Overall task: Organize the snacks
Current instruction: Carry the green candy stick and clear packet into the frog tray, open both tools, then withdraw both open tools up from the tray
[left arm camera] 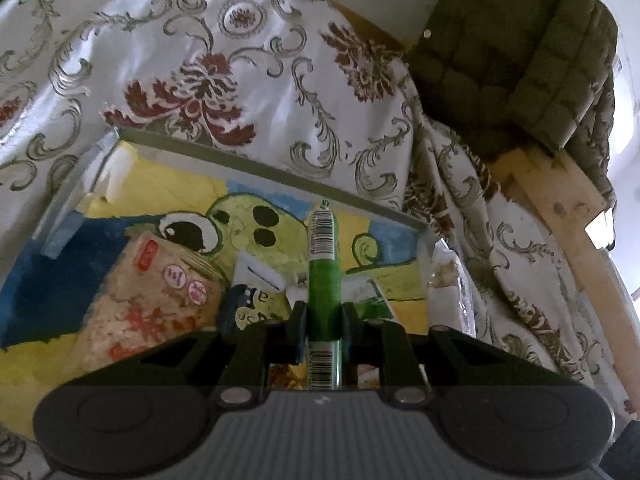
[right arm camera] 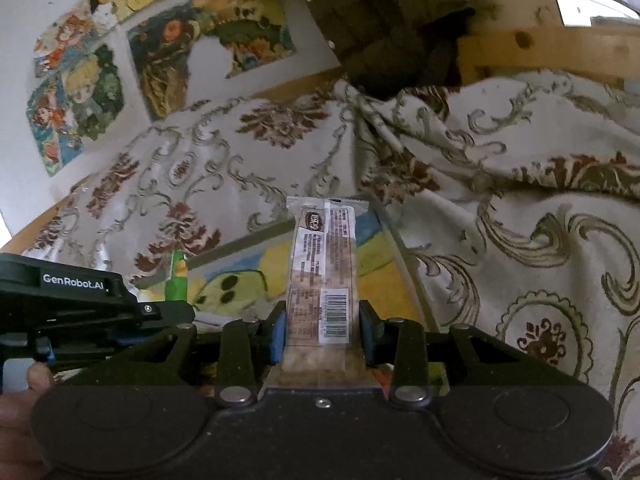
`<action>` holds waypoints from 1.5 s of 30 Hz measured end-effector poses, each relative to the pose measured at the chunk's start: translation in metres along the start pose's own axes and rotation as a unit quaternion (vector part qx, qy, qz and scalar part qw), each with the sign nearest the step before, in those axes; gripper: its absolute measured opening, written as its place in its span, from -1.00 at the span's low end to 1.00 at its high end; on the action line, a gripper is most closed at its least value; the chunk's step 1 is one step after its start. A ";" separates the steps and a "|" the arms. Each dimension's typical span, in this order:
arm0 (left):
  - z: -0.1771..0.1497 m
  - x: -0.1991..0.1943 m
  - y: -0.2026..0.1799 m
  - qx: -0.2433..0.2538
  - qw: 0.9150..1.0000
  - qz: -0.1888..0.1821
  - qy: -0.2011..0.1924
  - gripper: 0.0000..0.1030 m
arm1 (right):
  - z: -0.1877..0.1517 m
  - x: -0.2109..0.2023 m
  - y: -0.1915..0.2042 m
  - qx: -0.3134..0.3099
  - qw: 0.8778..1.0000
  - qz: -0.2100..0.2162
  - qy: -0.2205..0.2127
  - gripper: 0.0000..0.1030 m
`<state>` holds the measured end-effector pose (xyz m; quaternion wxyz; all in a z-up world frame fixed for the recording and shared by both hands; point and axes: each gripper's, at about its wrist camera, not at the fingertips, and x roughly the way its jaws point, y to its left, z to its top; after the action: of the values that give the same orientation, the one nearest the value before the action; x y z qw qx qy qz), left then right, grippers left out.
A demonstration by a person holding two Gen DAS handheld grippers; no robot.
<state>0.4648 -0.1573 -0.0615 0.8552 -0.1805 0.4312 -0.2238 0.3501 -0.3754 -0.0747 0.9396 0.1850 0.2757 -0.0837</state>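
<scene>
My left gripper (left arm camera: 323, 320) is shut on a slim green snack stick (left arm camera: 323, 268) with a barcode, held over a clear-walled tray (left arm camera: 256, 160) with a cartoon frog floor. A tan rice-cracker pack (left arm camera: 148, 300) and small white packets (left arm camera: 260, 276) lie in the tray. My right gripper (right arm camera: 323, 320) is shut on a long clear-wrapped snack bar (right arm camera: 322, 264), held above the tray's (right arm camera: 236, 246) right part. The left gripper's body (right arm camera: 80, 304) and the green stick (right arm camera: 176, 276) show at the left of the right wrist view.
A floral white cloth (left arm camera: 240, 60) covers the surface around the tray. An olive quilted jacket (left arm camera: 520, 48) hangs over a wooden frame (left arm camera: 560, 208) at the right. Cartoon pictures (right arm camera: 160, 52) hang on the wall behind. A clear-wrapped packet (left arm camera: 452, 280) lies just outside the tray's right wall.
</scene>
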 end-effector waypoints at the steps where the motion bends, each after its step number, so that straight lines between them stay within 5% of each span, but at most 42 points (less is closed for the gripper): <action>1: -0.001 0.003 0.000 0.000 1.000 0.000 0.003 -0.62 | -0.002 0.001 0.000 0.000 1.000 -0.002 0.002 -0.27; 23: -0.010 0.010 0.002 -0.008 0.999 0.026 0.026 -0.57 | -0.023 0.009 0.018 -0.056 0.998 -0.023 0.017 -0.16; 29: -0.006 -0.007 0.003 -0.021 0.999 0.021 0.014 -0.21 | -0.019 -0.003 0.023 -0.074 0.997 -0.025 0.006 0.12; 37: -0.001 -0.063 -0.006 -0.006 0.999 0.028 -0.045 0.59 | -0.001 -0.042 0.028 -0.069 0.997 -0.019 -0.029 0.61; 45: -0.016 -0.126 -0.021 0.022 0.995 0.036 -0.093 0.93 | 0.014 -0.101 0.038 -0.074 0.996 -0.003 -0.054 0.99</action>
<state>0.3801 -0.1088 0.0229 0.9028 -0.1665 0.3509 -0.1846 0.2830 -0.3403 0.0031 0.9639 0.1094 0.2307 -0.0761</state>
